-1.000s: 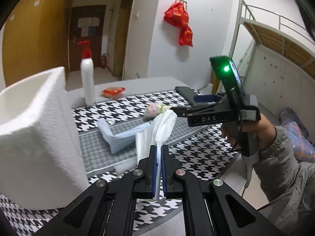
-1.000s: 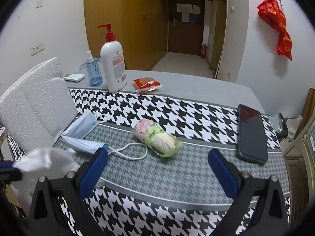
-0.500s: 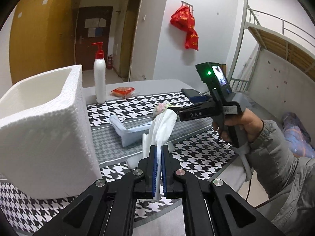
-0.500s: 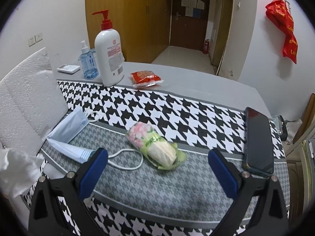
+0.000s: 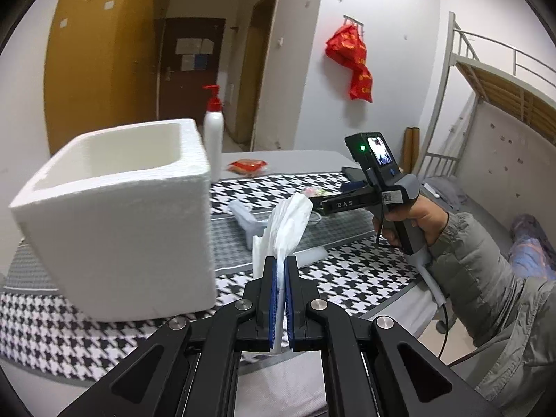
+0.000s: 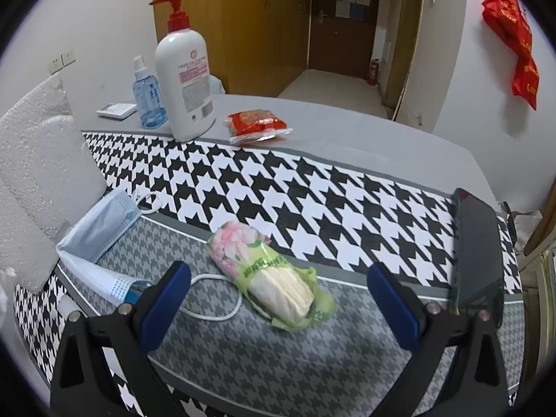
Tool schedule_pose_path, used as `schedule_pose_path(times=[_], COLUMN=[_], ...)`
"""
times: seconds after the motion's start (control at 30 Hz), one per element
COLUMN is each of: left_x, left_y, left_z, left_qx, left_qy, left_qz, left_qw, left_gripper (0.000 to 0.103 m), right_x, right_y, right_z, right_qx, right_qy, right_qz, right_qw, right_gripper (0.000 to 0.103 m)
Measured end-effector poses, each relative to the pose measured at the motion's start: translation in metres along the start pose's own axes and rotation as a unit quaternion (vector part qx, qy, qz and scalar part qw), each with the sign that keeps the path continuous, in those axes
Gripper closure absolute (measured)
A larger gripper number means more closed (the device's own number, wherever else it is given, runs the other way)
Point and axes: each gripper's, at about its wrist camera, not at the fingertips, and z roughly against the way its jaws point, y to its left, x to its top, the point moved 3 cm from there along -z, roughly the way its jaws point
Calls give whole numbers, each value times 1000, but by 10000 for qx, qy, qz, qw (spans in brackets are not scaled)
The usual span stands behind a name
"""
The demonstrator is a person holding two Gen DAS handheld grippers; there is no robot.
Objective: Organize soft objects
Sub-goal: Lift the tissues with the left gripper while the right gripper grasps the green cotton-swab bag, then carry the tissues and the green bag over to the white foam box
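- White tissue point(image 5: 288, 222) clamped between the closed jaws of the left gripper point(image 5: 280, 278), sticking up and ahead of them, lifted off the tabletop point(image 5: 347, 271).
- Foam box point(image 5: 118, 215), white, open top, sits to the left of the left jaws, just beside; the part of its inside that shows looks empty, its floor is hidden.
- Tissue is not in the box yet; judged step: carry it over the rim and drop it in.
- Right gripper point(image 6: 278, 299) has jaws wide open, holding nothing, hovering over the tabletop.
- Tissue pack point(image 6: 267, 274), green-pink wrapper, lies between and just ahead of the right jaws, not touched; probably next pickup.
- Face mask point(image 6: 100, 239), blue, lies ahead-left of the right jaws near the foam box wall, white ear loop trailing toward the pack.
- Progress guess: early; one soft item in hand, pack and mask left on the tabletop, nothing seen stored.
- Farther ahead of the right jaws: pump bottle point(image 6: 184, 83), blue spray bottle point(image 6: 147, 97), red snack packet point(image 6: 257, 125); not soft goods, likely stay.
- Phone point(image 6: 477, 253) lies right of the right jaws, near the tabletop edge.
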Motion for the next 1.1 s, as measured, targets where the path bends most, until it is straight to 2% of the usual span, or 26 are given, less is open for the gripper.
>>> schedule_pose_path(times=[0.07,0.17,0.3,0.57,0.83,1.1], left_x=[-1,-6,-9,-19,-25,-27], left_y=[2,6,11,25,36,49], left_z=[8,19,34,61,84,103], left_qx=[86,220,389,814,1033,1201], left_qy=[-33,-78,-140,-264,-450,-630], left_qz=[60,115,203,408,491,554], left_qw=[9999,9997,9989,9955,9924,9892], left_gripper=[98,98,98,98,98,98], right_x=[1,2,1,-1,0,2], right_y=[0,-1,-3,2,6,-1], right_z=[-2,-8,-14,-20,-19,9], right_qx=[54,43,74,112,197,295], right_qy=[30,72,163,260,286,11], right_qz=[8,26,20,129,60,-254], right_qw=[10000,10000,9998,9995,9994,9992], right_gripper=[10,15,19,43,69,73])
